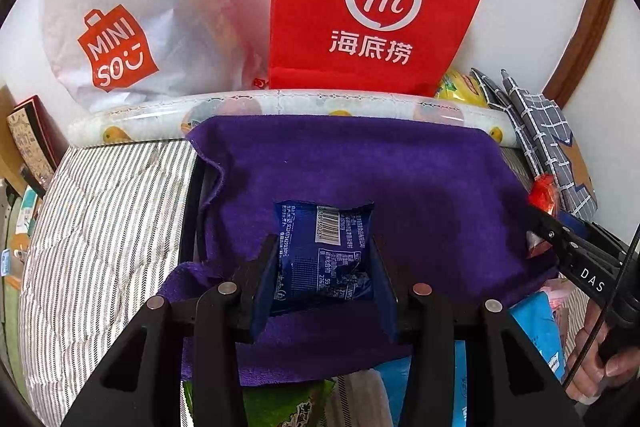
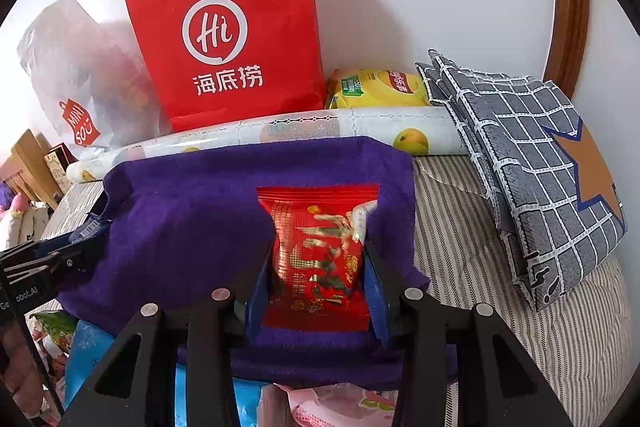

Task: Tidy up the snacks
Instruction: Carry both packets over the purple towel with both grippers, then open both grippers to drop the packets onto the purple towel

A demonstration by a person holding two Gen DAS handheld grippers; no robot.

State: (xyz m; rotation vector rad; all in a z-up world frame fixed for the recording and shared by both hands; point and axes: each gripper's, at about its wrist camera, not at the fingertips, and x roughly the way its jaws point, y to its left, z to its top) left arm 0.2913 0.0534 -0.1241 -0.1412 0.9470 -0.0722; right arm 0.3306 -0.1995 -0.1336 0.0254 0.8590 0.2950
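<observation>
My left gripper [image 1: 325,247] is shut on a blue snack packet [image 1: 325,255], barcode side up, held over a purple towel [image 1: 380,163]. My right gripper [image 2: 318,251] is shut on a red snack packet [image 2: 320,259] over the same purple towel [image 2: 180,211]. The right gripper with the red packet [image 1: 542,193] shows at the right edge of the left wrist view. The left gripper with the blue packet [image 2: 86,229] shows at the left edge of the right wrist view.
A red paper bag [image 1: 372,3] and a white Miniso bag [image 1: 120,27] stand against the wall behind a rolled fruit-print sheet [image 1: 280,105]. Yellow chips bag [image 2: 376,89], checked cloth bags [image 2: 532,163], striped bedding [image 1: 100,219]. More snack packets [image 2: 88,351] lie below the towel.
</observation>
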